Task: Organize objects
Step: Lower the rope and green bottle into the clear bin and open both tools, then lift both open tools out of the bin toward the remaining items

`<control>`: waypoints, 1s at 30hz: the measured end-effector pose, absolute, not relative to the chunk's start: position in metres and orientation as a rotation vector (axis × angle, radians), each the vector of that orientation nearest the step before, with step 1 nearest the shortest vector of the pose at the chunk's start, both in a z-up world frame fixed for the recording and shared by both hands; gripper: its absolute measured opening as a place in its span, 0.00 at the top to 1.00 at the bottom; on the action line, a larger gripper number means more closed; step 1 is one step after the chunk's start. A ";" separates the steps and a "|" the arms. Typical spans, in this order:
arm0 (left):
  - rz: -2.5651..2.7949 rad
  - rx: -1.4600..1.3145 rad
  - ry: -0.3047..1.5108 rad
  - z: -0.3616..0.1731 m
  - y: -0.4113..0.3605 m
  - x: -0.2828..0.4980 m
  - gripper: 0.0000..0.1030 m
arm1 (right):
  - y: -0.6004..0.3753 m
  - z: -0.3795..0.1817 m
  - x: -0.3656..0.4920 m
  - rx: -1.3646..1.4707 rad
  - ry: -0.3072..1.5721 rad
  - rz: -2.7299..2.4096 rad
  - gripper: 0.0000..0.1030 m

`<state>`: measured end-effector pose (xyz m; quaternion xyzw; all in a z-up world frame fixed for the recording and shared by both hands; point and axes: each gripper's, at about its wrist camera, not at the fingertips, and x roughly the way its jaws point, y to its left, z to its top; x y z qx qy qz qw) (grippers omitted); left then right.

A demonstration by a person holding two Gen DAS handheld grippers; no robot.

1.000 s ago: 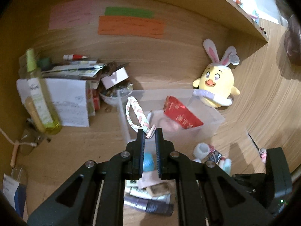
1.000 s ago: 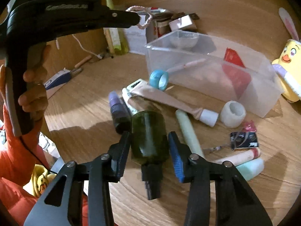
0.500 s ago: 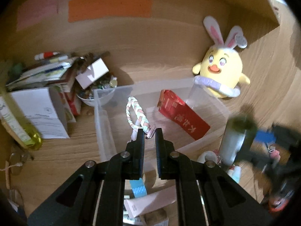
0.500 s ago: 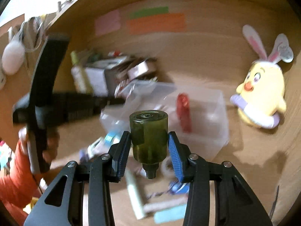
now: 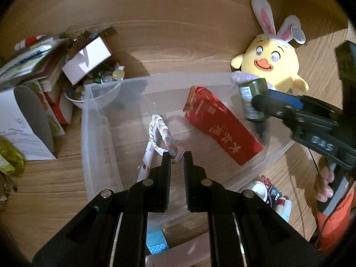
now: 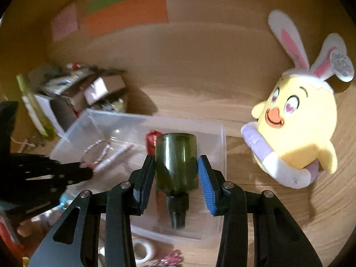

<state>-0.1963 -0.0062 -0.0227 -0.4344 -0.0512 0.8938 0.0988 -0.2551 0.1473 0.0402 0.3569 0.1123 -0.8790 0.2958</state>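
A clear plastic bin [image 5: 98,138] stands on the wooden desk; it also shows in the right wrist view [image 6: 213,131]. My left gripper [image 5: 176,155] is shut on a braided pink-and-white loop [image 5: 161,133] and holds it inside the bin. A red packet [image 5: 220,126] and a pen [image 6: 115,155] lie in the bin. My right gripper [image 6: 175,164] is shut on a dark green bottle [image 6: 175,160], cap toward me, held over the bin's right end. That bottle [image 5: 253,98] and the right gripper [image 5: 278,106] show at the right of the left wrist view.
A yellow chick plush with bunny ears [image 6: 298,131] sits right of the bin. A pile of boxes, papers and a bowl of small items [image 5: 73,66] stands at the back left. A tape roll [image 6: 142,249] and small items lie in front of the bin.
The right gripper lifted the green bottle off the desk and carried it over the bin. The left gripper moved forward and lowered the braided loop into the bin.
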 end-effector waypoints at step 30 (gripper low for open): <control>2.800 -1.146 -0.049 0.005 -0.022 -0.085 0.08 | 0.201 0.048 -0.163 0.900 0.281 -2.295 0.28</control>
